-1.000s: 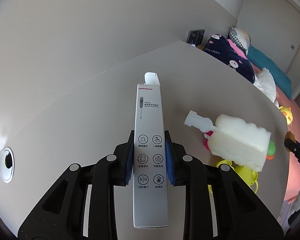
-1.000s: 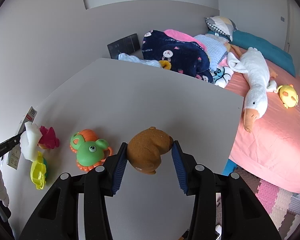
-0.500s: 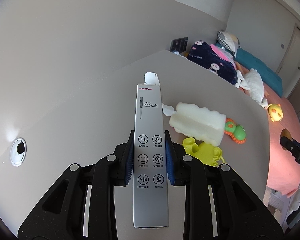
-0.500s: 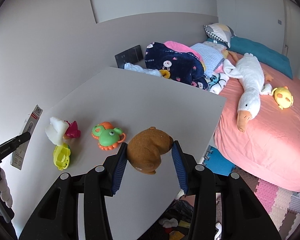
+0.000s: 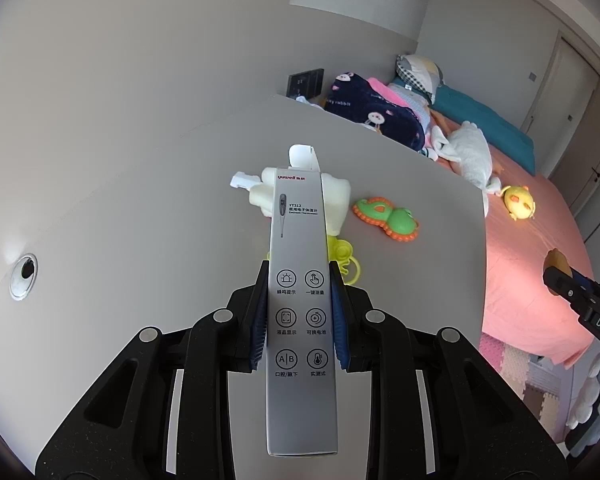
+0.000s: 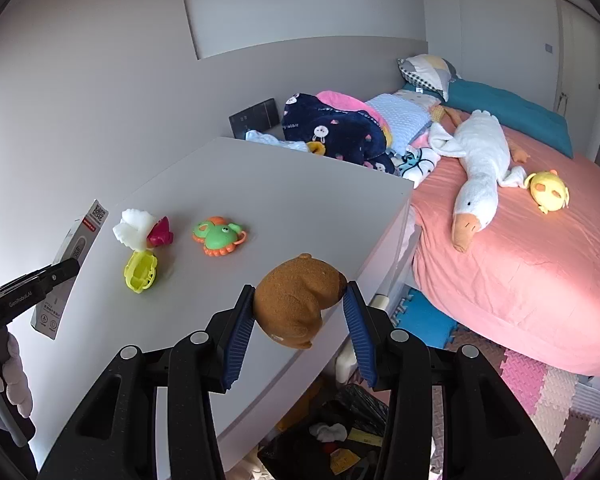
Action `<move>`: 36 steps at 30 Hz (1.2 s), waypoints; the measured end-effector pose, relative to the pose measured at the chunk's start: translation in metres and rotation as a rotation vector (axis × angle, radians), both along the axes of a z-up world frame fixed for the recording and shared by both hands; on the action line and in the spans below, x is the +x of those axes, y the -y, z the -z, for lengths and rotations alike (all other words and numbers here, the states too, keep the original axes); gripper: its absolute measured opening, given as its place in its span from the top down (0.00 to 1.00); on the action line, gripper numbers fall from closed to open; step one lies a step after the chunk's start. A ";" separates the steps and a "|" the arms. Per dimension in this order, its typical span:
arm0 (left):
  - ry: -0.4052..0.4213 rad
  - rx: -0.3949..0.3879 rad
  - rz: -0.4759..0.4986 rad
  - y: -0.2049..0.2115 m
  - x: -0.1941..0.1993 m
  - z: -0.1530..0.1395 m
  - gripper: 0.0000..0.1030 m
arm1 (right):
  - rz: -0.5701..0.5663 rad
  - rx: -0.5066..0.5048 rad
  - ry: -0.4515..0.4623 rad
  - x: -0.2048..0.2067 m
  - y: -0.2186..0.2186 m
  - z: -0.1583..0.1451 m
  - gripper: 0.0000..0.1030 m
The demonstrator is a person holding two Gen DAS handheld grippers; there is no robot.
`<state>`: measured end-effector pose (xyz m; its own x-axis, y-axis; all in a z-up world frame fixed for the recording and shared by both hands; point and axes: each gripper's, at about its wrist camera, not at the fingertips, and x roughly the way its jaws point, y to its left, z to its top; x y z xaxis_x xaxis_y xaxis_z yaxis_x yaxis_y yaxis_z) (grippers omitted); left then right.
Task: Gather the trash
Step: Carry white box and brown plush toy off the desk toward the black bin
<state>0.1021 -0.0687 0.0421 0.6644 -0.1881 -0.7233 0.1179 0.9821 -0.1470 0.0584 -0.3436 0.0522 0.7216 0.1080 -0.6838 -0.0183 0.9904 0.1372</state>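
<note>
Two grippers loaded, thermometer box (image 5: 302,312) lengthwise forward

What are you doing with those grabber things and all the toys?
A person is tidying up with two hand-held grippers. The left gripper is clamped on a long grey thermometer box, and the right gripper is squeezing a brown squishy toy near the edge of the grey table. A green turtle toy, a yellow toy and a white foam piece lie on the table. A dark bin with scraps sits below the table edge.
</note>
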 end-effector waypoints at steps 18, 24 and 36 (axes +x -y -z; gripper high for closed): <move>-0.001 -0.004 0.139 0.063 -0.039 0.000 0.74 | 0.049 -0.007 0.015 -0.061 0.032 -0.004 0.55; -0.002 0.008 0.194 0.087 -0.049 0.001 0.74 | 0.071 -0.005 0.015 -0.075 0.043 -0.003 0.55; -0.018 0.004 0.300 0.130 -0.066 0.008 0.74 | 0.132 -0.001 -0.001 -0.103 0.069 0.005 0.55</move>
